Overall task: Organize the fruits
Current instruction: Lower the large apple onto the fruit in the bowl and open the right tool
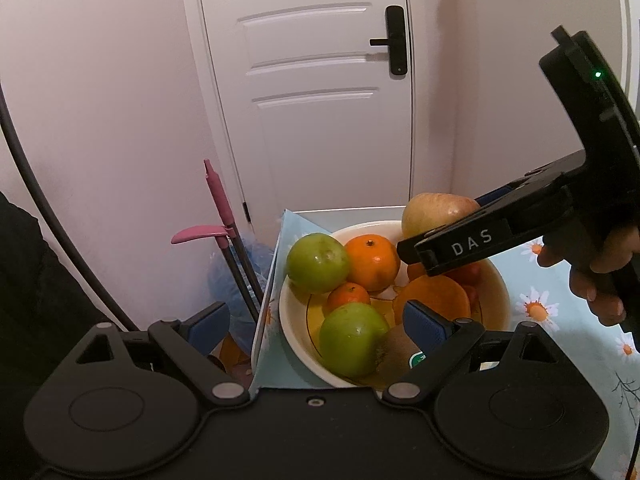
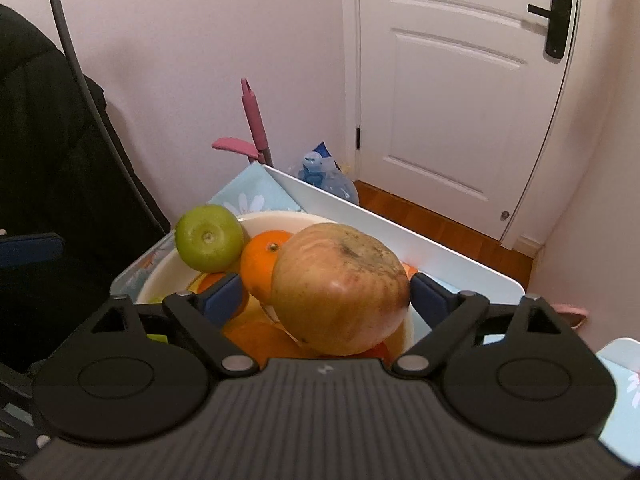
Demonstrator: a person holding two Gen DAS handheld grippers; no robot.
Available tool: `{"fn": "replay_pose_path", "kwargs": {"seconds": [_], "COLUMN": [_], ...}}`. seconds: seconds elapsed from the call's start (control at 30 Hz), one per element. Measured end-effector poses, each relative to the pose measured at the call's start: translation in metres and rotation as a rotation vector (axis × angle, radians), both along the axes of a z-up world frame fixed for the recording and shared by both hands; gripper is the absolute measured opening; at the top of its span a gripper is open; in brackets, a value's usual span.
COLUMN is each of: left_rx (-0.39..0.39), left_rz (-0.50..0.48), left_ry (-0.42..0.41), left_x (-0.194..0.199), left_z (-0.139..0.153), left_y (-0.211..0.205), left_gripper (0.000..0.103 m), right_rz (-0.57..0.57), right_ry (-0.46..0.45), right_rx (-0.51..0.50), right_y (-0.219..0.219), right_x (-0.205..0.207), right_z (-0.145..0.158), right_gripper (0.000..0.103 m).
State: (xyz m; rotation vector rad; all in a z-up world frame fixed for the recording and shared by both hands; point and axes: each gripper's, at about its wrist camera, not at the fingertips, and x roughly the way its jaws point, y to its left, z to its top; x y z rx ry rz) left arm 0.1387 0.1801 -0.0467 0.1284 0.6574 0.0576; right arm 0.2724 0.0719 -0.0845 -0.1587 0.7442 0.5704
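1. A large red-yellow apple (image 2: pixel 340 288) is seen between the fingers of the right tool (image 2: pixel 322 300), over the far right part of the bowl (image 1: pixel 496 280); it appears to rest on the other fruit.
2. The right tool is spread wide: its right pad (image 2: pixel 426 300) sits at the apple's side, while a clear gap is left between the left pad (image 2: pixel 222 298) and the fruit, so the apple is not clamped.
3. The pale bowl is filled with two green apples (image 1: pixel 318 262) (image 1: pixel 352 338), a large orange (image 1: pixel 372 262), a small mandarin (image 1: pixel 348 296) and an orange-coloured piece (image 1: pixel 436 296) under the right tool.
4. The left tool (image 1: pixel 316 322) is held wide open at the near edge of the bowl with nothing between its blue pads (image 1: pixel 424 322).
5. The bowl is set on a table (image 1: pixel 560 280) covered with a light blue daisy-print cloth, near its left edge.
6. A hand (image 1: pixel 592 272) is seen gripping the right tool's handle at the right.
7. Beyond the table a white door (image 1: pixel 312 80) with a black handle, a pink-handled stand (image 1: pixel 218 216) and a blue water bottle (image 2: pixel 332 182) on the floor are visible
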Motion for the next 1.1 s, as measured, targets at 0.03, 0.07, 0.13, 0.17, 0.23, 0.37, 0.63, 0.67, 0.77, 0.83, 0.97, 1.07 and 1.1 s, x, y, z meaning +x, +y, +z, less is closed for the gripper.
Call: {"fn": "replay_pose_path", "kwargs": {"seconds": [0.03,0.07,0.13,0.17,0.23,0.37,0.63,0.67,0.77,0.83,0.97,1.07,1.1], "left_rx": [0.0,0.0,-0.003,-0.003,-0.002,-0.005,-0.014,-0.016,-0.019,-0.019,-0.028,-0.038,-0.039], "left_rz": [0.0,0.001,0.002,0.002,0.002,0.005,0.0,-0.002,-0.014,-0.027,-0.057,-0.08,-0.086], "left_ry": [0.001,0.003,0.006,0.007,0.008,0.006,0.006,0.005,-0.003,-0.012,-0.027,-0.038,-0.045], "left_x": [0.0,0.0,0.0,0.0,0.0,-0.001,-0.002,-0.002,-0.004,-0.006,-0.011,-0.017,-0.02], "left_z": [-0.001,-0.001,-0.002,-0.002,-0.002,-0.001,0.001,0.002,0.008,0.014,0.029,0.042,0.047], "left_y": [0.0,0.0,0.001,0.001,0.001,0.001,0.0,0.0,-0.002,-0.004,-0.009,-0.016,-0.02], "left_gripper": [0.096,0.096,0.096,0.096,0.096,0.096,0.096,0.096,0.096,0.096,0.096,0.096,0.096], "right_rz": [-0.003,-0.004,-0.007,-0.008,-0.009,-0.012,-0.032,-0.037,-0.065,-0.087,-0.141,-0.19,-0.209], "right_ry": [0.004,0.006,0.001,-0.004,-0.01,-0.012,-0.03,-0.034,-0.05,-0.06,-0.085,-0.1,-0.102], "right_rx": [0.004,0.011,0.019,0.018,0.014,0.014,0.031,0.034,0.048,0.06,0.071,0.081,0.087], "right_y": [-0.001,-0.002,-0.003,-0.003,-0.003,-0.003,-0.011,-0.013,-0.022,-0.03,-0.049,-0.067,-0.074], "right_x": [0.0,0.001,0.0,-0.001,-0.001,-0.002,-0.011,-0.014,-0.027,-0.037,-0.064,-0.088,-0.096], "right_z": [-0.001,-0.001,0.0,0.0,0.001,0.002,0.012,0.015,0.028,0.038,0.061,0.078,0.083], "right_gripper": [0.103,0.103,0.103,0.103,0.103,0.103,0.103,0.103,0.103,0.103,0.103,0.103,0.103]}}
